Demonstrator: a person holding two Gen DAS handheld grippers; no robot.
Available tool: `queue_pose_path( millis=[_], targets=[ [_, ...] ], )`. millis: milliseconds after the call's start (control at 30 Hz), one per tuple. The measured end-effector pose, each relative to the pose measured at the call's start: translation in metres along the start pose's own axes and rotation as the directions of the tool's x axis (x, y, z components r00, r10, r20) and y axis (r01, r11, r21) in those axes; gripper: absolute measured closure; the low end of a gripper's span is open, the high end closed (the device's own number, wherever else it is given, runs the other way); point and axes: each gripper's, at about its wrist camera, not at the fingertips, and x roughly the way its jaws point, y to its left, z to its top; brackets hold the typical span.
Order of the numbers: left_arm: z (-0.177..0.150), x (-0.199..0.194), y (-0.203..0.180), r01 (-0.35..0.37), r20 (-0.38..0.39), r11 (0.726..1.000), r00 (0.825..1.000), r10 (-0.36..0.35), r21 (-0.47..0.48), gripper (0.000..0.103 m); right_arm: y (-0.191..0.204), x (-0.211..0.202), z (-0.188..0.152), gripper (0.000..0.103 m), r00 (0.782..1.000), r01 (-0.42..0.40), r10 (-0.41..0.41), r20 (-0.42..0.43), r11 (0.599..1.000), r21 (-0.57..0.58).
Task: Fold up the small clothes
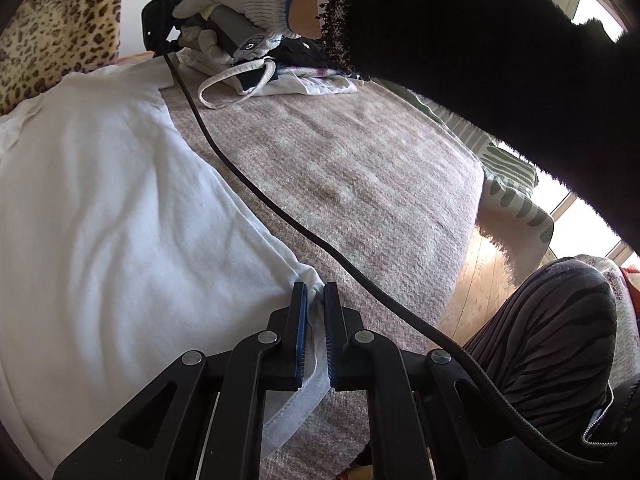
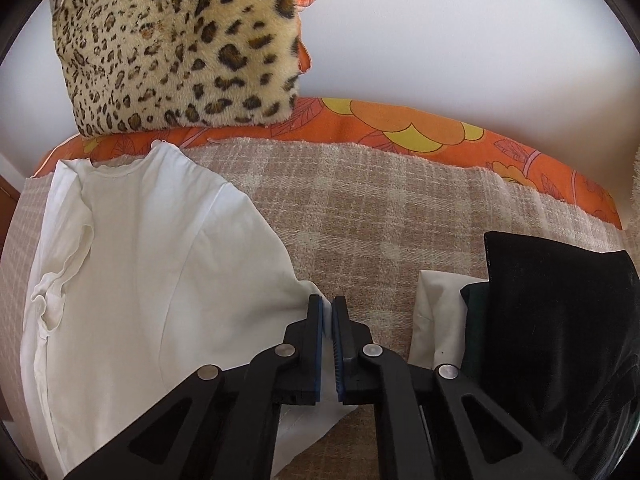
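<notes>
- beige woven blanket (image 2: 400,216) covered the bed, with an orange flowered sheet (image 2: 440,136) showing along its far edge and a leopard-print cushion (image 2: 180,48) propped against the pale wall.
- white t-shirt (image 2: 152,264) lay spread on the blanket, neckline toward the cushion, one short sleeve rumpled at its outer side.
- left gripper (image 1: 316,292) had its jaws clenched on a corner of the shirt's hem, cloth bunched between the blue pads.
- right gripper (image 2: 328,308) was likewise pinched on an edge of the shirt, a thin strip of white visible between its pads; in the left wrist view it appeared at the far end of the shirt, held by a gloved hand (image 1: 236,4) with a black cable (image 1: 280,212) trailing across the blanket.
- beside the shirt sat a small pile of other clothes (image 1: 280,76), with black and white pieces mixed (whether these were folded or waiting could not be told for all of them); the right wrist view showed a black item (image 2: 560,320) lying over a flat white one (image 2: 436,312).
- judged from this, the shirt's fold was only starting: one long side was gripped at both ends, ready to be carried over, with the crosswise folds and stacking left to do.
</notes>
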Motion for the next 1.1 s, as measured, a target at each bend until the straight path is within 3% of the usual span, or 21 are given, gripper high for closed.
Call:
queue_pose_path(
  millis=[400,1100],
  targets=[
    [-0.007,-0.032,0.027,0.009,0.087,0.990,0.996,0.003,-0.140,0.097,0.017,-0.068,0.025,0.103,0.989,-0.040,0.030,0.145,0.997,0.065],
    [-0.036,-0.078,0.052,-0.062,0.141,0.974,0.986,0.094,-0.217,0.097,0.138,-0.069,0.057,0.103,0.989,0.044,-0.035,0.144,0.997,-0.061]
  ],
)
